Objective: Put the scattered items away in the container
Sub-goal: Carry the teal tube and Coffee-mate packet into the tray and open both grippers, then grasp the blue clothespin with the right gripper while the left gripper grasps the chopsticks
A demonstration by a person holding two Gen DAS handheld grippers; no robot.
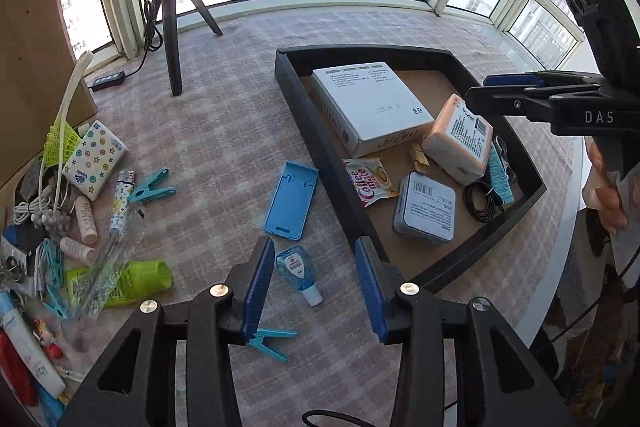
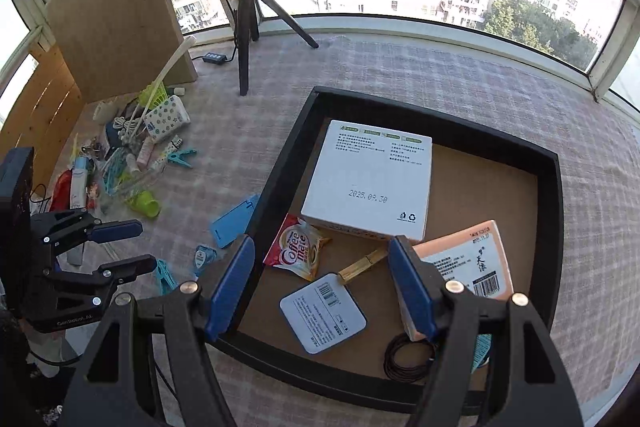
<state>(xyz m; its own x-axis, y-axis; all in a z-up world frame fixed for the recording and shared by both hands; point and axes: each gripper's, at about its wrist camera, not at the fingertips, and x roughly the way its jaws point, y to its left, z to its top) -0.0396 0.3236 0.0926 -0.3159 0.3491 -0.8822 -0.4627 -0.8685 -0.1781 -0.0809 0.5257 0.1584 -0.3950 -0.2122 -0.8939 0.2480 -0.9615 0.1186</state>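
A black tray [image 1: 320, 147] [image 2: 276, 179] on the checked cloth holds a white box [image 2: 368, 183], a peach tissue pack [image 2: 476, 259], a Coffee mate sachet [image 2: 298, 251], a grey tin [image 2: 322, 311] and a black cable coil [image 2: 408, 359]. My right gripper [image 2: 322, 291] hovers open above the tray's near side with nothing between its fingers. Left of the tray my left gripper [image 1: 314, 291] is open and empty above a correction tape [image 1: 294, 267] that lies on the cloth. Just beyond the tape lies a blue phone stand [image 1: 292, 201].
A heap of small items [image 1: 80, 207] fills the left: a star-print tissue pack, lighter, teal clips [image 1: 154, 187], green cup, tubes and cables. Another teal clip [image 1: 272, 341] lies under my left finger. A black tripod [image 1: 172, 27] and a wooden board stand at the back left by the window.
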